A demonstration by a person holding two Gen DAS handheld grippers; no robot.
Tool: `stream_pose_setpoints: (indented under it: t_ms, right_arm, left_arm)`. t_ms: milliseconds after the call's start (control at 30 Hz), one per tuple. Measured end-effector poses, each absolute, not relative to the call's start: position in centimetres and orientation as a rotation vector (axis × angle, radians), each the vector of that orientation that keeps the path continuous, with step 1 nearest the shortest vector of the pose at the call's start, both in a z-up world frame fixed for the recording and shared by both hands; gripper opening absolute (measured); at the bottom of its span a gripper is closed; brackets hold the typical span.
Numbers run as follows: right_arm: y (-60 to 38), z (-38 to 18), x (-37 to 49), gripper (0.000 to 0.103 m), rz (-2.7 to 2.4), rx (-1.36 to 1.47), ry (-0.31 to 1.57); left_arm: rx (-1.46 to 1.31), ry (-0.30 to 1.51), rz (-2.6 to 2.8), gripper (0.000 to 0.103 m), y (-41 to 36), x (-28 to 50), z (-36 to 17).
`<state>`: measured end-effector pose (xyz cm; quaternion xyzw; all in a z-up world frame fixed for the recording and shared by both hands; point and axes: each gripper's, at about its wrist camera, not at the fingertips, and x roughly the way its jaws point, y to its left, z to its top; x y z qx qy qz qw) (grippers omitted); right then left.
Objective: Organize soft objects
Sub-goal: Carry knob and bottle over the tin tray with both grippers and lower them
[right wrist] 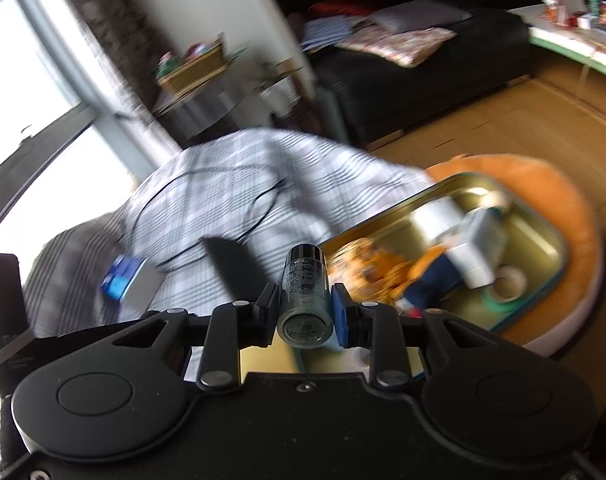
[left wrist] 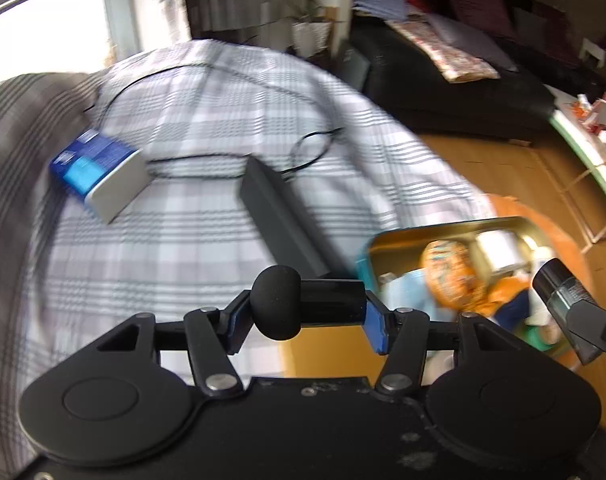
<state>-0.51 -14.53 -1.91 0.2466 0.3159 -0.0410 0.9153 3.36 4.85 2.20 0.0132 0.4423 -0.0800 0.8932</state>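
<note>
In the left wrist view my left gripper (left wrist: 307, 316) is shut on a black cylinder with a round ball head (left wrist: 277, 302), held crosswise between the blue pads. In the right wrist view my right gripper (right wrist: 305, 312) is shut on a small dark bottle (right wrist: 303, 292) that points forward. That bottle (left wrist: 559, 282) also shows at the right edge of the left wrist view. Both grippers hang above the edge of a grey plaid duvet (left wrist: 207, 128). A gold tin tray (right wrist: 539, 240) holding several soft and boxed items rests on an orange round cushion (right wrist: 583, 216) to the right.
On the duvet lie a blue and white box (left wrist: 99, 176), a dark long box (left wrist: 279, 212) and a looped black cable (left wrist: 223, 76). Beyond are a black sofa (left wrist: 443, 80) with cushions, wooden floor (left wrist: 503, 168) and a cluttered green-edged table (left wrist: 591, 148).
</note>
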Motion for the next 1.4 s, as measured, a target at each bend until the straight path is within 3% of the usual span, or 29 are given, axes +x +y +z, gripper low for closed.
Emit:
stream_pose_setpoints:
  t_ms: [200, 500, 600, 667, 733, 967, 1100, 1400]
  right_arm:
    - [-20.1, -1.6, -1.2, 0.029, -0.252, 0.526, 0.621]
    - [-23.9, -2.0, -1.1, 0.029, -0.343, 0.536, 0.626]
    - [-24.4, -2.2, -0.7, 0.029, -0.350, 0.539, 0.635]
    - [-24.6, -2.4, -0.5, 0.029, -0.352, 0.540, 0.641]
    - [-24.8, -2.6, 0.0, 0.029, -0.355, 0.538, 0.649]
    - [-25.5, -3.4, 1.1, 0.029, -0.380, 0.532, 0.669]
    - [-25.9, -4.3, 1.5, 0.037, -0.410, 0.548, 0.686]
    - [-25.7, -4.9, 1.0, 0.037, -0.430, 0.544, 0.739]
  left_arm:
    - [0.045, 0.918, -0.286, 0.054, -2.3, 3.9, 3.0]
    - [0.056, 1.036, -0.355, 0.054, -8.3, 5.3, -0.3]
    - [0.071, 1.055, -0.349, 0.059, -8.9, 5.9, -1.3]
    - [0.074, 1.052, -0.329, 0.077, -8.8, 6.3, -1.7]
    - [0.068, 1.054, -0.316, 0.081, -8.6, 6.7, -1.9]
    - [0.053, 1.081, -0.281, 0.084, -7.4, 7.7, -2.9]
    - [0.052, 1.090, -0.270, 0.084, -6.8, 7.9, -3.3]
    - [0.051, 1.080, -0.251, 0.087, -5.5, 7.4, -3.2]
